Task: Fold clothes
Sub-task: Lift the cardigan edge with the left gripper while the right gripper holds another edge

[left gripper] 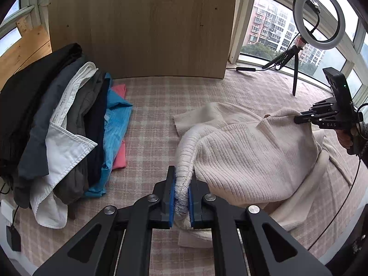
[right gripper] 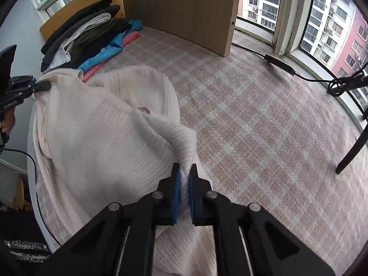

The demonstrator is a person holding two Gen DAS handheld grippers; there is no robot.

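Note:
A cream ribbed knit sweater [left gripper: 248, 154] lies partly lifted over the pink checked surface [left gripper: 149, 138]. My left gripper [left gripper: 182, 174] is shut on a bunched edge of the sweater between its blue pads. My right gripper [right gripper: 184, 172] is shut on another edge of the sweater [right gripper: 103, 142] and holds it raised. In the left wrist view the right gripper [left gripper: 299, 117] pinches the sweater at the right. In the right wrist view the left gripper [right gripper: 44, 85] pinches it at the far left. One sleeve [left gripper: 202, 115] lies flat on the surface.
A pile of folded clothes [left gripper: 64, 124] in black, grey, white, blue and coral lies at the left, and shows in the right wrist view [right gripper: 92, 39]. A wooden panel [left gripper: 142, 25] stands behind. A ring light on a tripod [left gripper: 317, 16] and cable [right gripper: 299, 73] stand by the windows.

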